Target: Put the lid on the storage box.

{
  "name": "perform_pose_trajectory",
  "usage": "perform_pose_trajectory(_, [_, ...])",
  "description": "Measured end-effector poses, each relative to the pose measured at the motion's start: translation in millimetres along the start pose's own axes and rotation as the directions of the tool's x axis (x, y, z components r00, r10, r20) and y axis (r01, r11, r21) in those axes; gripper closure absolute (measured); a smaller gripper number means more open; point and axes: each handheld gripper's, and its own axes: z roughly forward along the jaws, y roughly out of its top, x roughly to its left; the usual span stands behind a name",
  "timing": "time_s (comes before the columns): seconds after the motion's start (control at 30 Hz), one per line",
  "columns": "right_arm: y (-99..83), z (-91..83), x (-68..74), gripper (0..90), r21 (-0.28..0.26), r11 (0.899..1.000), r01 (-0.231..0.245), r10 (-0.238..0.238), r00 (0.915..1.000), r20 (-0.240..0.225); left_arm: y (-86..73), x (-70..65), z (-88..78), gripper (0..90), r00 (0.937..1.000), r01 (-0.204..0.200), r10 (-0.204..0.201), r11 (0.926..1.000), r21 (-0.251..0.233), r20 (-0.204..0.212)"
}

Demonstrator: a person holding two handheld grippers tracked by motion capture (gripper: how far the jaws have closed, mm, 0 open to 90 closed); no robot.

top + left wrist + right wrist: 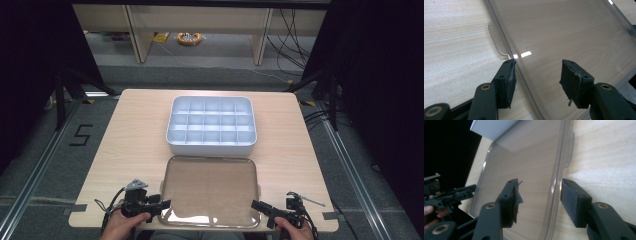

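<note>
A clear plastic lid [210, 190] lies flat on the table, just in front of a white compartment box [211, 125]. My left gripper [164, 205] is open at the lid's near left corner. In the left gripper view its jaws straddle the lid's left rim [524, 75], one pad [510, 75] outside the rim, the other over the lid. My right gripper [257, 206] is open at the near right corner. In the right gripper view its jaws straddle the lid's right rim [554, 192], near a small tab [570, 152]. The left gripper [471, 188] appears across the lid there.
The box has several empty compartments and stands mid-table, touching the lid's far edge. The wooden table [130, 145] has bare strips left and right of both. Its near edge runs just under my hands. Beyond the table are a floor, shelf legs and cables [292, 45].
</note>
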Motion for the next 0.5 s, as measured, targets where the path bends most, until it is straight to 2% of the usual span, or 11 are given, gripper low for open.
perform_pose_trajectory(0.07, [0.0,-1.2,-1.1,54.1,0.026,0.999,-0.045,0.045,0.9990,-0.004,-0.3,-0.5,-0.7,45.2,0.9998,-0.018,0.018,0.9998,0.006,0.006])
perform_pose_trajectory(0.1, [0.0,-1.2,-1.1,54.1,0.026,0.999,-0.045,0.045,0.9990,-0.004,0.1,0.4,1.0,45.2,0.9991,-0.039,0.039,0.9992,-0.013,0.018])
perform_pose_trajectory(0.17, [-0.9,-0.1,-1.7,56.0,0.009,1.000,0.000,0.000,1.0000,0.002,0.0,-0.2,1.7,45.1,0.9990,-0.044,0.044,0.9988,-0.021,0.012])
perform_pose_trajectory(0.2, [-0.8,-0.8,0.2,58.4,0.019,1.000,0.000,0.000,1.0000,0.009,-0.8,-1.9,-0.1,45.0,0.9999,-0.012,0.012,0.9999,-0.003,0.010])
perform_pose_trajectory(0.23, [-0.8,-0.8,0.2,58.4,0.019,1.000,0.000,0.000,1.0000,0.009,-0.8,-1.9,-0.1,45.0,0.9999,-0.012,0.012,0.9999,-0.003,0.010])
perform_pose_trajectory(0.27, [-0.7,0.6,-1.8,60.3,-0.002,0.996,0.088,-0.088,0.9959,0.024,-0.5,-1.6,0.1,44.7,0.9999,-0.010,0.010,0.9999,-0.004,0.012])
perform_pose_trajectory(0.33, [-0.3,0.3,-2.1,60.5,-0.002,0.995,0.098,-0.098,0.9946,0.034,-0.5,-1.6,-0.1,44.5,0.9999,-0.012,0.012,0.9999,-0.002,0.010])
perform_pose_trajectory(0.37, [-1.6,-0.6,0.7,61.8,0.006,0.998,0.057,-0.057,0.9983,-0.001,-0.4,-1.1,-0.3,44.1,0.9997,-0.021,0.021,0.9998,0.000,0.012])
perform_pose_trajectory(0.4, [-1.7,-2.7,0.0,63.6,0.013,0.994,0.110,-0.111,0.9938,0.015,-0.4,1.3,-2.2,43.5,0.9994,-0.033,0.033,0.9993,0.014,0.013])
perform_pose_trajectory(0.47, [-2.6,-3.4,2.3,64.2,0.018,0.996,0.091,-0.091,0.9957,0.017,-1.2,0.3,-2.0,43.5,0.9998,-0.013,0.013,0.9999,-0.002,0.012])
perform_pose_trajectory(0.5, [-2.6,-3.6,0.9,65.4,0.019,0.993,0.120,-0.120,0.9927,-0.006,-1.4,1.5,-2.6,43.6,0.9998,-0.017,0.017,0.9998,-0.005,0.007])
